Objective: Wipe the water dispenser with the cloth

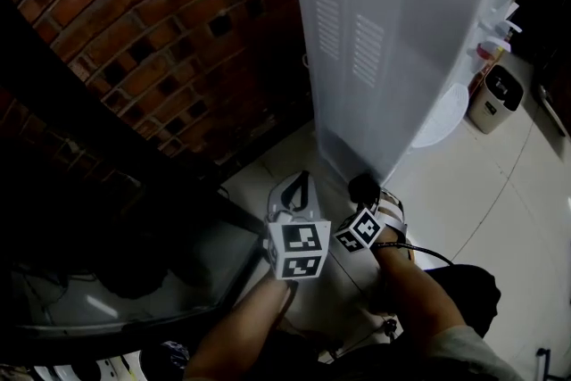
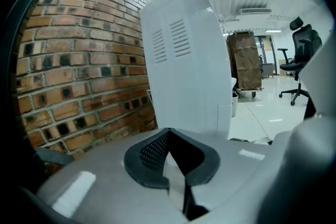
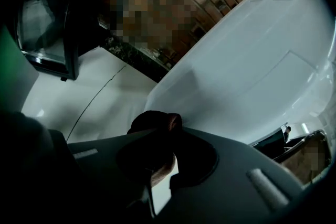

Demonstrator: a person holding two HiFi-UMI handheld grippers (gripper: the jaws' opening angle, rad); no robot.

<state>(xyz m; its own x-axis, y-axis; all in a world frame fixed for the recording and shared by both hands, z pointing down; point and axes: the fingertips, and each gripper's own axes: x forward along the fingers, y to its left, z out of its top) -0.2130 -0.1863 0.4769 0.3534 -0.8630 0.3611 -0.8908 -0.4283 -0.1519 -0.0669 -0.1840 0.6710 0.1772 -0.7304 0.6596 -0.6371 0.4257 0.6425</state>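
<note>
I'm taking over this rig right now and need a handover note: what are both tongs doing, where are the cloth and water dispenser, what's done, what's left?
Left tongs: shut, empty, low beside the right ones.
Right tongs: shut on the dark cloth.
Cloth: at the bottom corner of the white water dispenser; contact unclear.
Done: cloth gripped and brought to the dispenser.
Left: the wiping; how much is already wiped cannot be told.
</note>
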